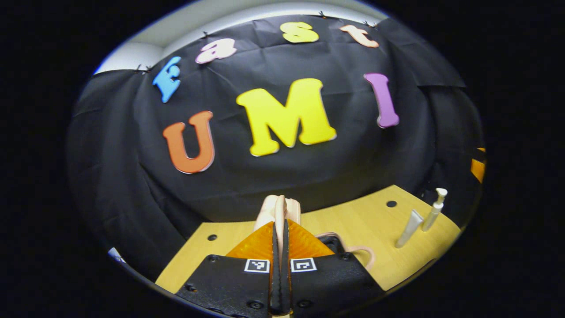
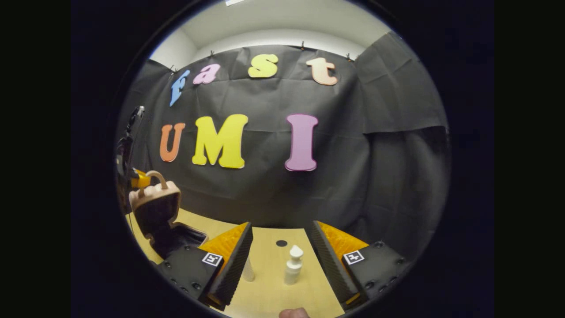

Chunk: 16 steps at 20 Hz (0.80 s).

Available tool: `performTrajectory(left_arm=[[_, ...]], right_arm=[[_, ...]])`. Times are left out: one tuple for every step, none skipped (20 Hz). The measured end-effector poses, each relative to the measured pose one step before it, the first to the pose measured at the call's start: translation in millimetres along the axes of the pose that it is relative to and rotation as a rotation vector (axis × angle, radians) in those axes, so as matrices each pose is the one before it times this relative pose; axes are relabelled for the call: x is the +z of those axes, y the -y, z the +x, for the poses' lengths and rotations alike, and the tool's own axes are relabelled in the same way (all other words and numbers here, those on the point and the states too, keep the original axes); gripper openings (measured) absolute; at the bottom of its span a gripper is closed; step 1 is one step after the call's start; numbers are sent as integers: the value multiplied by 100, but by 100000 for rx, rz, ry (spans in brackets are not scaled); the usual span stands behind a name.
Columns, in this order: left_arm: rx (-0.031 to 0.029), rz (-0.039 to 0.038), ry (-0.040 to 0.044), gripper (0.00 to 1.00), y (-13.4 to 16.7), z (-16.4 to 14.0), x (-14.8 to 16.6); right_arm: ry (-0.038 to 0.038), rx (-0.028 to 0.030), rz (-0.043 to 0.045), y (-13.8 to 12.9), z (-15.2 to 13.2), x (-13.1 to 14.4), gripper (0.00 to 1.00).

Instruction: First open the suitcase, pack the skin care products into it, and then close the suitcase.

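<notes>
1. Right gripper (image 2: 282,260) — my fingers stand wide apart, holding nothing, low over the wooden table (image 2: 265,296).
2. Pump bottle (image 2: 293,265) — upright on the table, in the gap between those fingers, nearer the right one, touching neither. To take it well I judge I should centre it in the gap, come in low on the body rather than the pump head, and close slowly so it does not tip.
3. Tube (image 2: 248,269) — upright just beside the inner face of my right gripper's left finger, partly hidden by it; a careless advance could knock it over.
4. Left gripper (image 1: 280,234) — fingers pressed narrow on the edge of the suitcase lid (image 1: 279,210), holding it raised.
5. Suitcase (image 2: 156,212) — open, lid upright, well off to the left of the right gripper; dark inside.
6. In the left gripper view, tube (image 1: 409,228) and pump bottle (image 1: 433,210) stand side by side, far right.
</notes>
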<state>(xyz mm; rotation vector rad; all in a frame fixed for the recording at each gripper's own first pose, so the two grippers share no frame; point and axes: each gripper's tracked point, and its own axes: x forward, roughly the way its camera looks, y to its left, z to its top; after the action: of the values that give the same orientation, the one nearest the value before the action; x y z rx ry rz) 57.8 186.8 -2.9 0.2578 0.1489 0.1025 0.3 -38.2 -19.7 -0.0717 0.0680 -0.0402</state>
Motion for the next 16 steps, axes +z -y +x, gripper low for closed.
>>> performTrajectory(left_arm=[[3592, 624, 1777, 3, -3369, 168, -666], [3821, -767, 471, 4, -3494, 28, -961], [4320, -2834, -659, 3, -3759, 605, -1174], [3135, -1486, -1403, 4, -2402, 778, -1178], [3214, -2164, -1437, 3, -2611, 637, -1856], [1922, -2165, -912, 3, -2016, 586, -1861], [915, -2231, -1740, 4, -1773, 760, -1765], [476, -2017, -1575, 4, -1290, 733, -1833], [-64, -3162, -1897, 4, -1230, 1061, -1595], [151, -4478, -3163, 4, -1652, 1091, -1740], [312, -3516, -3556, 4, -936, 1249, -1507], [449, -2483, -3995, 4, -607, 1380, -1973], [694, -1975, -4048, 3, -481, 1064, -1508], [1118, -938, -3519, 4, -112, 670, -1899], [618, -571, -2059, 4, -90, 705, -1053], [-10, -1162, -1295, 4, 178, 795, -813]], right_arm=[[734, 1523, -1569, -892, -41, 354, 80], [704, 1146, -1371, -831, 34, 451, 81], [834, 1132, -1194, -724, 27, 432, 81], [989, 1061, -1818, -749, -2, 386, 81], [908, 561, -1835, -622, 45, 252, 81], [289, 396, -1094, -607, 104, 174, 80], [-162, -339, -398, -389, 4, -18, 80], [-465, -600, -12, -314, -124, 40, 80], [-490, -254, -189, -426, -200, 33, 80], [-370, 25, -973, -444, -240, 120, 80], [-304, -84, -1664, -279, -253, -83, 80], [-639, 4, -1549, -290, -72, -65, 80], [-969, 196, -734, -314, -89, -240, 80], [-1362, 395, 127, -417, -16, -279, 80], [-1109, -334, -151, -180, -54, -155, 80], [-320, -519, -184, 1, -163, 179, 80]])
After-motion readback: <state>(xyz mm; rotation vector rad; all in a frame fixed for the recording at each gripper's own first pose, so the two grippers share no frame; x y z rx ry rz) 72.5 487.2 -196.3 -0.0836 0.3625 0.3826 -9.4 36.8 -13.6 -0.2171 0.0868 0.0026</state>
